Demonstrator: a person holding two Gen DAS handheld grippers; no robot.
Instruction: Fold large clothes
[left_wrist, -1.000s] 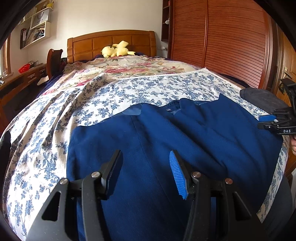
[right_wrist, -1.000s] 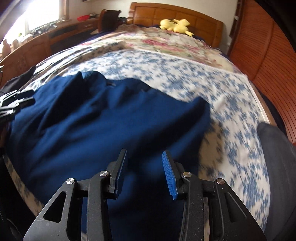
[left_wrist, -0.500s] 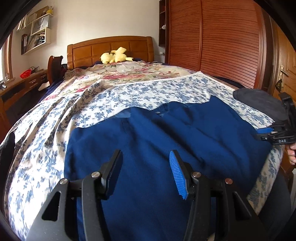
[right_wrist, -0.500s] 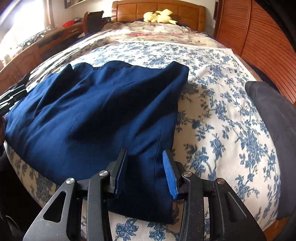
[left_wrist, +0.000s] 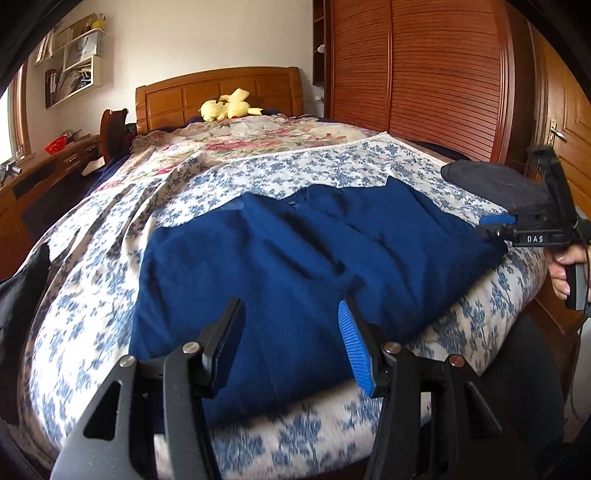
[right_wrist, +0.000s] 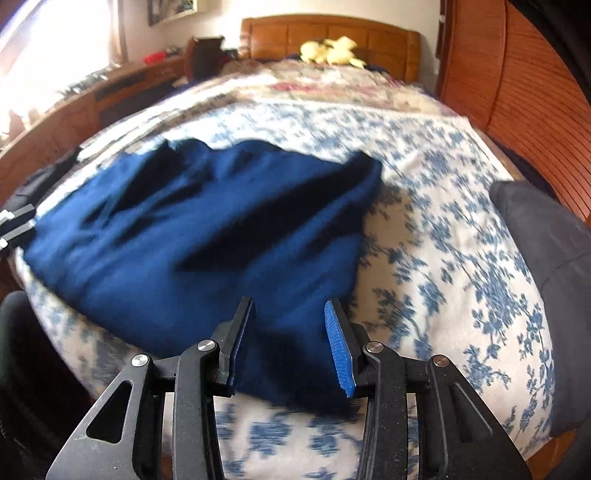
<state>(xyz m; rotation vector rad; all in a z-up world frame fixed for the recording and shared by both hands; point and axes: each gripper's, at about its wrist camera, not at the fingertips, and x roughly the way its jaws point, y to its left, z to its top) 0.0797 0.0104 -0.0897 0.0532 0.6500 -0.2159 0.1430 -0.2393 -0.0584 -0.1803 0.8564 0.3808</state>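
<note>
A dark blue garment (left_wrist: 295, 266) lies spread on the blue-flowered bedspread (left_wrist: 314, 173), its near hem at the foot of the bed. It also shows in the right wrist view (right_wrist: 207, 236). My left gripper (left_wrist: 291, 339) is open and empty above the hem's near-left part. My right gripper (right_wrist: 288, 339) is open and empty above the hem's right corner. The right gripper also shows at the right edge of the left wrist view (left_wrist: 498, 227), next to the garment's right side.
A dark grey folded cloth (right_wrist: 546, 266) lies on the bed's right side. A yellow plush toy (left_wrist: 229, 109) sits by the wooden headboard (left_wrist: 218, 92). A wooden wardrobe (left_wrist: 424, 74) stands at the right, a desk (left_wrist: 44, 170) at the left.
Both grippers have pulled back toward the foot of the bed and lifted off the garment. The garment's near hem and the bed's edge now show below the fingers.
</note>
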